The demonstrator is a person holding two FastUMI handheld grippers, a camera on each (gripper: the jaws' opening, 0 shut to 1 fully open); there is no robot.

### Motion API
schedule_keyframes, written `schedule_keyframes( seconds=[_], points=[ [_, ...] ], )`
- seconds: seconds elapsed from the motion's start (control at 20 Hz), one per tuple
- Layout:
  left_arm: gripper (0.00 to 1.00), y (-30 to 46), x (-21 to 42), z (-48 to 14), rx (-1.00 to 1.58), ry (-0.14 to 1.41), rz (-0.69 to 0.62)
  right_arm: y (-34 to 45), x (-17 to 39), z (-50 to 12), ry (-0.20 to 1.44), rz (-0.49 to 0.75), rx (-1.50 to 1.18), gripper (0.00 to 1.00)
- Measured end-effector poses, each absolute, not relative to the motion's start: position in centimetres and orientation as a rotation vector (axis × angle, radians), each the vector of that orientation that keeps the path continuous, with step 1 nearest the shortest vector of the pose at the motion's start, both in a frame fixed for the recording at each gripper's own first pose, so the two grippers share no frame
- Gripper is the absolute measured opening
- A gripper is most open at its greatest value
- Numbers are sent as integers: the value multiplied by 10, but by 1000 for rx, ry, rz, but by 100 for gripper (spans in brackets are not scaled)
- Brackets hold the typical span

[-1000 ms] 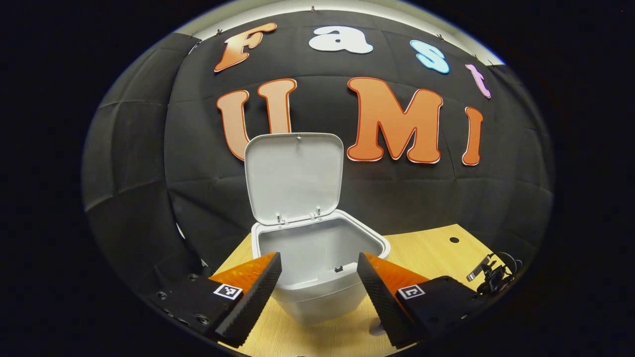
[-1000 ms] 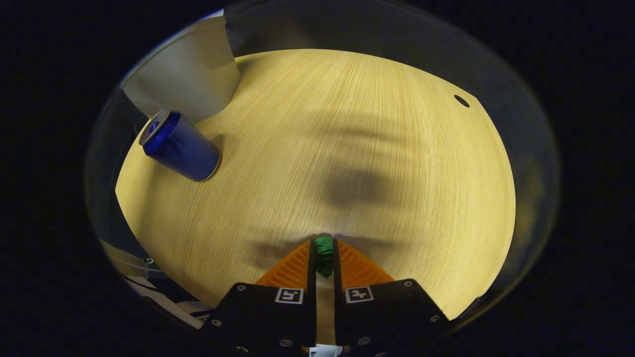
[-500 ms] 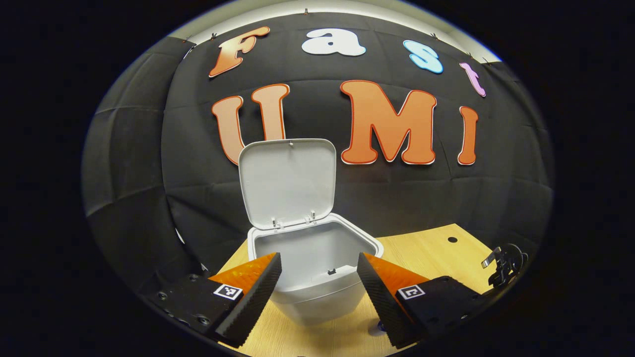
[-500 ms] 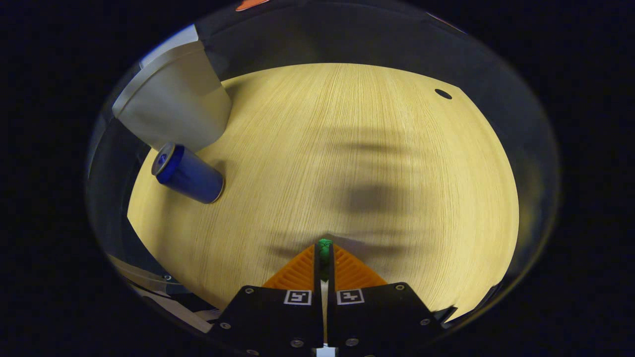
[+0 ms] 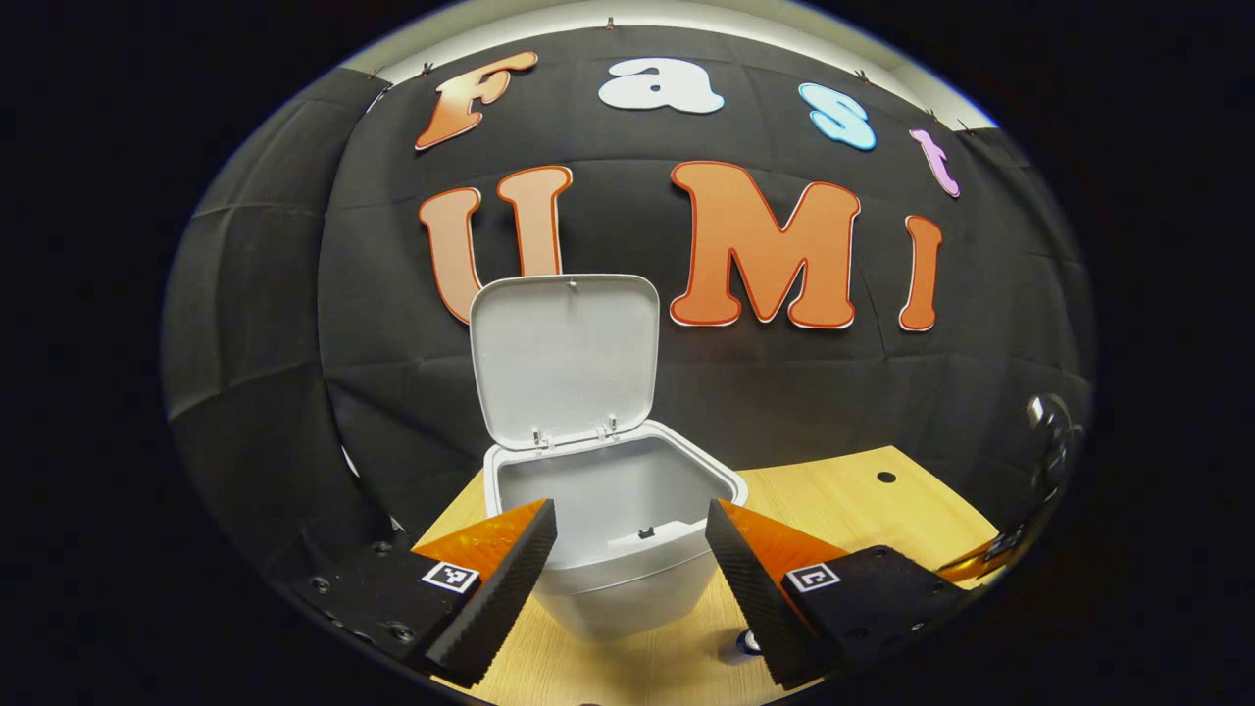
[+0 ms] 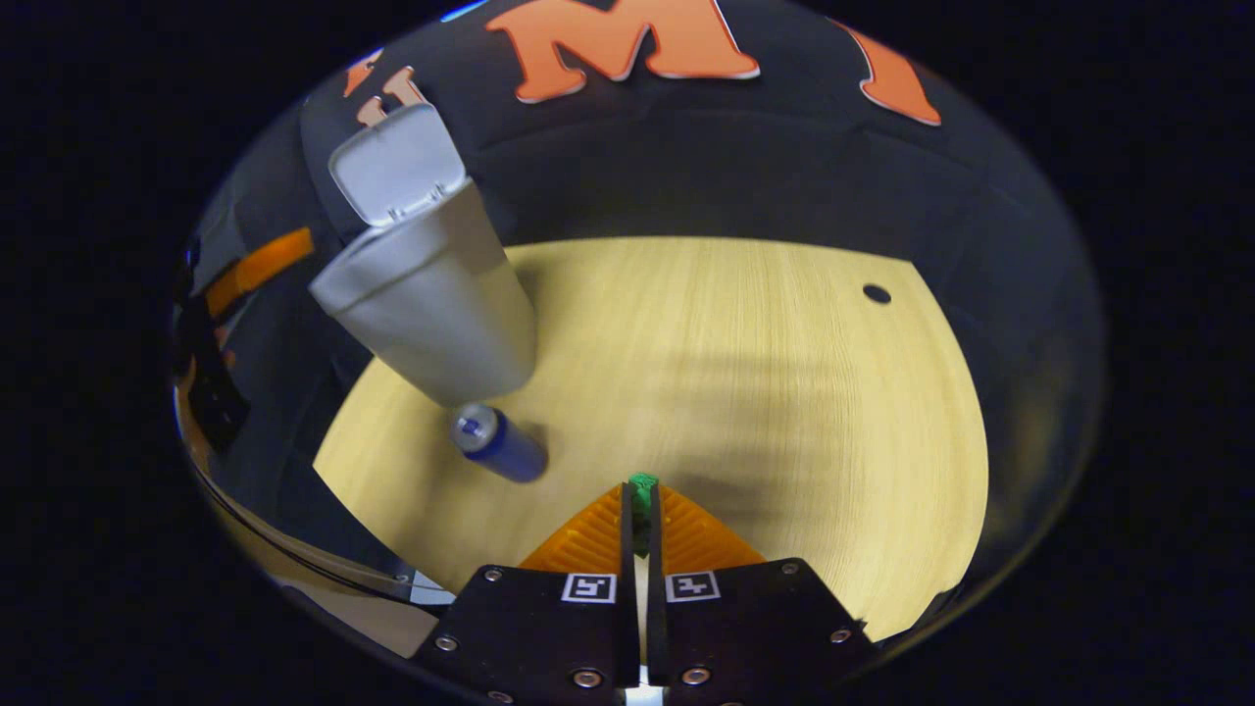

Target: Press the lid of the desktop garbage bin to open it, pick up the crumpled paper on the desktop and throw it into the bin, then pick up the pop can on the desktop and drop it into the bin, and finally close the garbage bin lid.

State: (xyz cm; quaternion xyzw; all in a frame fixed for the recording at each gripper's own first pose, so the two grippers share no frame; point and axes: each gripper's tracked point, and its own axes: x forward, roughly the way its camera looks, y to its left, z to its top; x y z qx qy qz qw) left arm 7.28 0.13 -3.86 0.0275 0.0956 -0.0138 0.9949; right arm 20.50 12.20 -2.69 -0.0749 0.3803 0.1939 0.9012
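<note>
Two grippers are at work here, and reading from the left, the left gripper (image 5: 630,564) hangs spread wide and empty just before the white plastic desktop bin (image 5: 613,529), whose hinged white lid (image 5: 566,360) stands upright and open against the booth wall. Near the bin's foot in the right gripper view lies the blue pop can (image 6: 498,444) on its side on the pale wooden surface (image 6: 784,392). Farther right, the right gripper (image 6: 641,500) is pressed nearly together on a small green crumpled paper (image 6: 642,481), held above the surface and well apart from the bin. To do this step well, I judge the paper should be carried above the rim and centred over the opening before the fingers part, clear of the raised lid and the waiting left gripper. Most of the paper is hidden between the fingers, the bin's floor cannot be made out, and the can is cut off behind a finger in the left gripper view.
</note>
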Motion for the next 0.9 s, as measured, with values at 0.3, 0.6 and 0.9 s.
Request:
schedule_keyframes(
  seconds=[0.3,0.6,0.9],
  points=[
    [97,20,65,-27,25,164,-11,134,256,104,507,559,-93,3],
    [97,55,52,-26,5,154,37,191,259,197,320,705,-87,4],
    [97,91,38,-35,13,178,92,273,261,231,226,833,-167,4]
  ],
)
